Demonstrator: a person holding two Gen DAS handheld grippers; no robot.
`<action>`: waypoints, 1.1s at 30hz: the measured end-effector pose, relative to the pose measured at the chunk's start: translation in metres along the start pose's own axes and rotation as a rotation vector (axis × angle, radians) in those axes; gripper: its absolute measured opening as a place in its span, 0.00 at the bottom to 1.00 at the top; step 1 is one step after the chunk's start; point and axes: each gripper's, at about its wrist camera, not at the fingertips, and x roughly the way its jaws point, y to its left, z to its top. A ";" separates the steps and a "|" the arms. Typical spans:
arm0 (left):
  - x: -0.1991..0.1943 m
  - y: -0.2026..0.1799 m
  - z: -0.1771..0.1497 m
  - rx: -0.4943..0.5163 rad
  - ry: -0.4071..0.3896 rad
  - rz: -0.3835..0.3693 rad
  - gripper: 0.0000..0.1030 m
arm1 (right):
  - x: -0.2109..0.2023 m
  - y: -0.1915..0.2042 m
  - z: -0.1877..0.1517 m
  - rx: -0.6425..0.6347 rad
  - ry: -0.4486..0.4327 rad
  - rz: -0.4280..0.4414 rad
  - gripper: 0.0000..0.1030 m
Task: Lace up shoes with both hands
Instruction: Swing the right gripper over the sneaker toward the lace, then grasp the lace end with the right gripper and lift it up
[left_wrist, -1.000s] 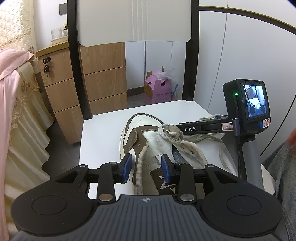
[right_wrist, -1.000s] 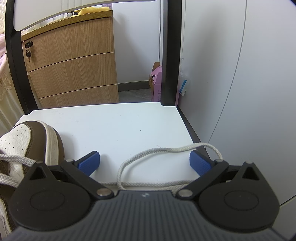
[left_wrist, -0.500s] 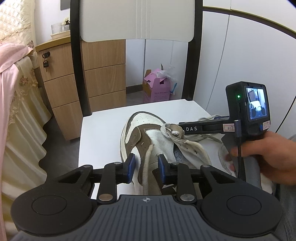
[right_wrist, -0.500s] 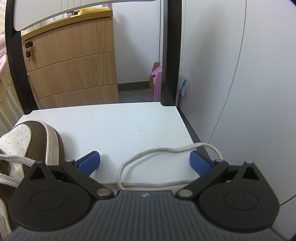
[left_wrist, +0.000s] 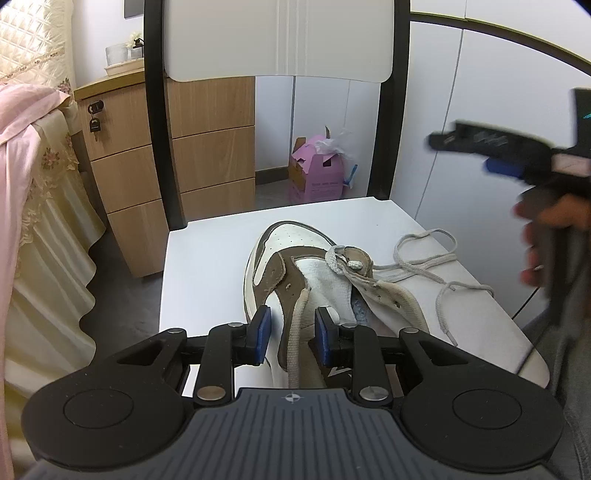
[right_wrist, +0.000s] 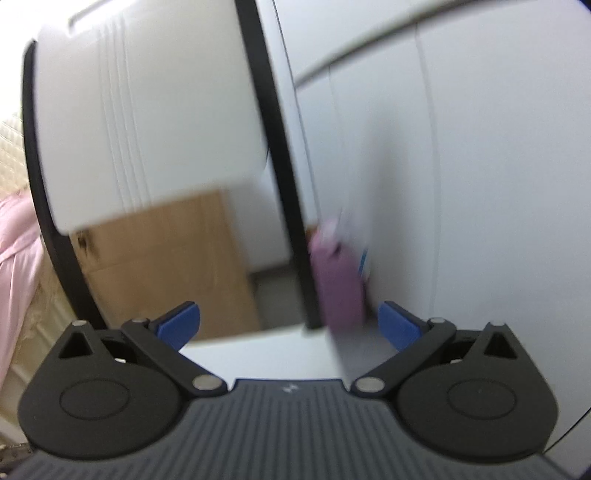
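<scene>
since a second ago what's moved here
The right gripper, jaws open and empty, lifted off the chair seat away from the loose lace. The left gripper narrowed around the lace end. The shoe stayed put.

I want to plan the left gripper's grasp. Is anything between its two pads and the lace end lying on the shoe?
Nothing visible blocks it. The lace end already runs between the left gripper pads, with a gap on each side, and lies directly on the shoe.
</scene>
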 end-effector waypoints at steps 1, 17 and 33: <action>0.000 0.000 0.000 0.000 0.001 0.002 0.28 | -0.006 -0.004 0.002 -0.008 -0.007 -0.006 1.00; 0.002 0.004 0.003 -0.031 0.008 0.027 0.17 | 0.041 -0.009 -0.042 -0.030 0.512 0.179 0.43; 0.001 0.008 0.002 -0.028 0.010 0.006 0.17 | 0.013 -0.018 0.018 0.318 0.290 0.395 0.03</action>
